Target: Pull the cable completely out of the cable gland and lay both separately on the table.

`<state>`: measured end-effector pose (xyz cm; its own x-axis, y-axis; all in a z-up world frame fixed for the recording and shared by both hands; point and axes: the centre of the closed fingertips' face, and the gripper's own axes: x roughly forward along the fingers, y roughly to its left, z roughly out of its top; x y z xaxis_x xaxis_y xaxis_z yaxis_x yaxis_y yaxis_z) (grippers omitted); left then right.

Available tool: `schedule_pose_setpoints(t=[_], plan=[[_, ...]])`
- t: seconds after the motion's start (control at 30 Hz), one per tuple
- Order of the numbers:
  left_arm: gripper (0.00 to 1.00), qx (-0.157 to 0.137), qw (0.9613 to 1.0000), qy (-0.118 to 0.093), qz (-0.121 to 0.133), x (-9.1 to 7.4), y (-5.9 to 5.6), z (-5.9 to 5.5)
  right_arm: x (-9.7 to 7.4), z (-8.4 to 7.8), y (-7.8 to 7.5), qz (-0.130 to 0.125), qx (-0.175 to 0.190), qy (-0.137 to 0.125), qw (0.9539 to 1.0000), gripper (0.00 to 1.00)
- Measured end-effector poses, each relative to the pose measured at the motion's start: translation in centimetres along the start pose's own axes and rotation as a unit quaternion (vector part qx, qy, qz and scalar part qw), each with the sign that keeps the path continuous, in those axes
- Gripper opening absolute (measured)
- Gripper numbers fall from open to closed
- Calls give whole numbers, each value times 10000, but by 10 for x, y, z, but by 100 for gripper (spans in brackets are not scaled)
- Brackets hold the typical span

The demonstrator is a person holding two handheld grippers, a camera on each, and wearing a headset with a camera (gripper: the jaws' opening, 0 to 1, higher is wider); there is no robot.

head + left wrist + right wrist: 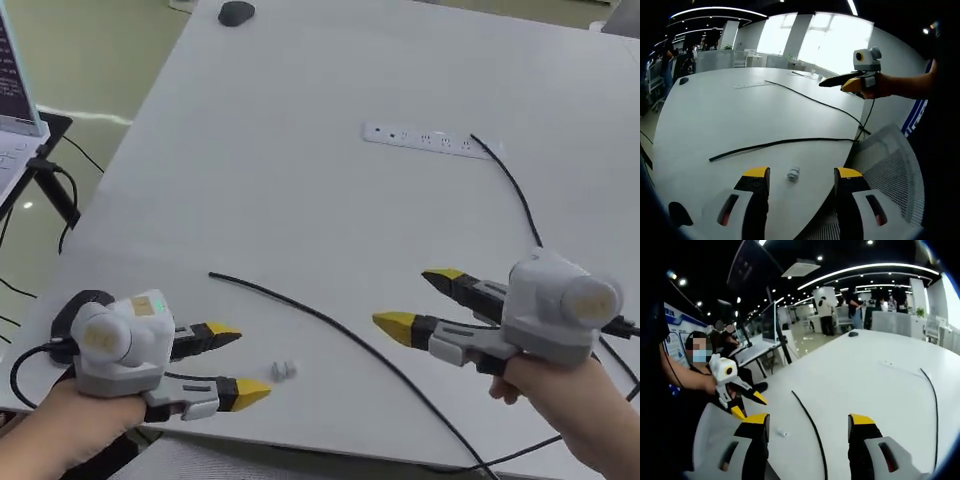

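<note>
Hovering over the near edge of the white table (pixel 300 180), at 7 o'clock in the head view, the left gripper (pixel 246 362) has its yellow-tipped jaws spread apart with nothing between them. Beyond the table's left edge, at 9 o'clock, a laptop (pixel 10 100) stands on a stand over the floor. Just to the 3 o'clock side of the left gripper's tips lies the small pale cable gland (pixel 284 370), alone on the tabletop, close to the near edge. The black cable (pixel 330 318) lies clear of the gland, running from a free end at mid-table down toward 5 o'clock, where it passes over the near edge. The right gripper (pixel 412 298), at 4 o'clock, hangs above the table with its jaws wide and empty. The middle of the table is bare and open. Toward 1 o'clock lies a white power strip (pixel 425 138), its black cord (pixel 515 190) curving down behind the right gripper. A dark mouse (pixel 236 12) sits at 11 o'clock by the far edge.
</note>
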<state>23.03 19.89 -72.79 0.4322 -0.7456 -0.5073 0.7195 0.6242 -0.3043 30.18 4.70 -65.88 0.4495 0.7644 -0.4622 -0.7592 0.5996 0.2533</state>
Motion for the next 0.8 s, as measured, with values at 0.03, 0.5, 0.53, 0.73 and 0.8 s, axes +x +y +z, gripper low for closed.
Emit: schedule_pose_setpoints(t=[0.03, 0.5, 0.53, 0.73, 0.8], plan=[[53, -5, 10000, -33, 25, -2, 0, 3, -4, -3, -1, -30, 21, -21, 10000, 65], [57, 90, 9994, -88, 322, -20, 7, 6, -37, -58, 6, -262, -199, 373, 9988, 74], [58, 91, 9993, -90, 339, -21, 7, 6, -39, -60, 7, -254, -192, 370, 9988, 75], [70, 185, 9989, 173, 405, -24, 9, -4, -41, -73, 19, -48, -87, 424, 9991, 82], [72, 180, 9989, 168, 411, -25, 9, -6, -40, -78, 21, -14, -140, 497, 9987, 84]])
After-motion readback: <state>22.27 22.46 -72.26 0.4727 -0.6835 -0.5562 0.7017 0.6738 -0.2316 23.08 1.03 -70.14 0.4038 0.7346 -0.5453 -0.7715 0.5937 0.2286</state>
